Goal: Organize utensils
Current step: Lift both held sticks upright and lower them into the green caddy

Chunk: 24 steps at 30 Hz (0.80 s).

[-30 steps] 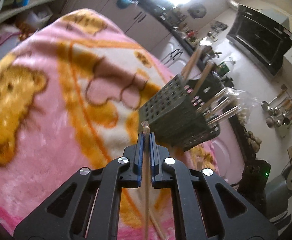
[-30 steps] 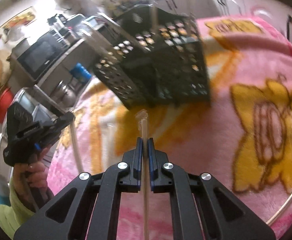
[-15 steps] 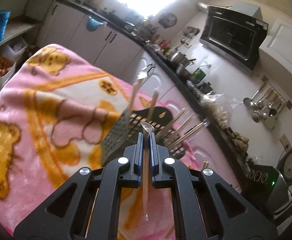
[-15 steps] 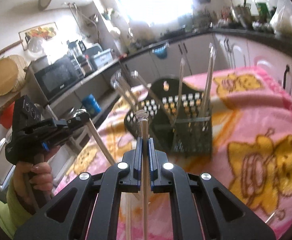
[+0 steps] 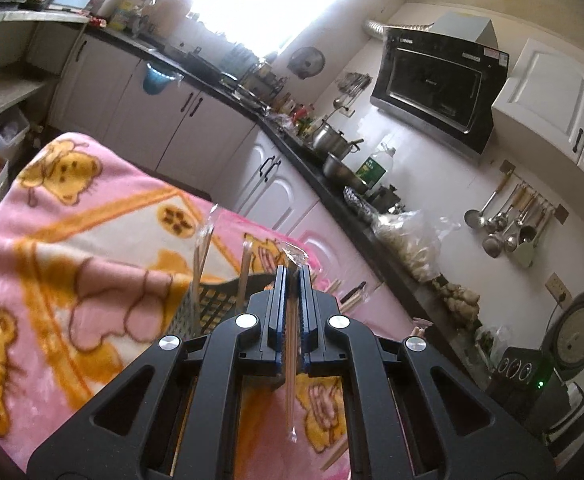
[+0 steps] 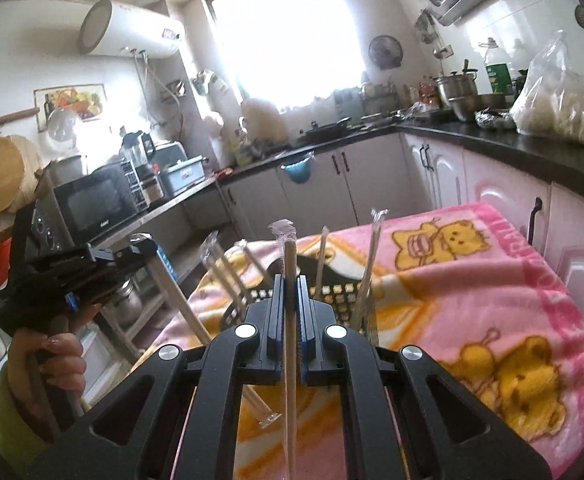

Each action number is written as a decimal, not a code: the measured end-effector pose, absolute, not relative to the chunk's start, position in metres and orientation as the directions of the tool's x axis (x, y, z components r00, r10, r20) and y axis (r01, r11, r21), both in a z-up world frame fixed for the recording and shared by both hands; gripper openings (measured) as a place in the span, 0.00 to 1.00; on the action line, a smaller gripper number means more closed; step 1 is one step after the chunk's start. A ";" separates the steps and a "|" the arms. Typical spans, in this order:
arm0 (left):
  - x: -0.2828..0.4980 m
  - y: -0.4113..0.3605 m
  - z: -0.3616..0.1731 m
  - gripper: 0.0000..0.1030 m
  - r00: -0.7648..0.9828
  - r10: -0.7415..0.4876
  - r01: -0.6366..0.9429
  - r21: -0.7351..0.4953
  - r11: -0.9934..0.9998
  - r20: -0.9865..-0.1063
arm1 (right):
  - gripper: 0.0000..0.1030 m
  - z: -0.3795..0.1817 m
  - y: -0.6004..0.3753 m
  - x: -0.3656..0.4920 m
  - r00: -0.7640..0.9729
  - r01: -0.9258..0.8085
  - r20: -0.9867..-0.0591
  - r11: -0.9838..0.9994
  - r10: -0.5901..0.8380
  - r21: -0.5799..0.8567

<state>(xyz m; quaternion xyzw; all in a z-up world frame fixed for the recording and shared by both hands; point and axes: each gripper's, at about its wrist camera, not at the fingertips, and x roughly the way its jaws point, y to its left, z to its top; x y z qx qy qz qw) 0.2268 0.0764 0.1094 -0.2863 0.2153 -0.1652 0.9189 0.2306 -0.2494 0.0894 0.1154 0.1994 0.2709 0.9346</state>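
Both grippers carried a wrapped chopstick pair, each above the black perforated utensil basket that stood on the bench under a pink bear-print blanket. Left gripper had its jaws narrow, clamped on a wrapped pair whose plastic tip stuck out past the pads and whose long end hung below toward the blanket. Right gripper was the same: jaws pinched on its own wrapped pair, crinkled wrapper end poking up in front. In the right wrist view the left gripper showed at the left, held by a hand, its stick slanting down toward the basket. Several wrapped pairs already stood in the basket, leaning different ways. A few loose sticks lay on the blanket beside it.

Judged step: bring each stick over the basket and drop it in. To do it well, tilt the stick so its lower end aims into an open cell, and go one hand at a time so the two sticks don't cross. Steer clear of the leaning pairs, since nudging them could tip the light basket. Open the jaws only once the lower end sits inside the rim, or the slippery wrapper may slide out onto the blanket
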 end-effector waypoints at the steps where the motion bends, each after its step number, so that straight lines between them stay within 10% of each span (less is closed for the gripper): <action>1: 0.229 0.076 0.113 0.01 0.856 -0.424 0.183 -0.594 0.784 -0.296 | 0.06 0.091 -0.251 0.233 0.780 -0.455 -0.305 0.829 0.547 0.325; 24: 0.270 0.075 0.146 0.01 0.918 -0.317 0.142 -0.551 0.822 -0.236 | 0.06 0.134 -0.263 0.291 0.876 -0.389 -0.162 0.864 0.454 0.320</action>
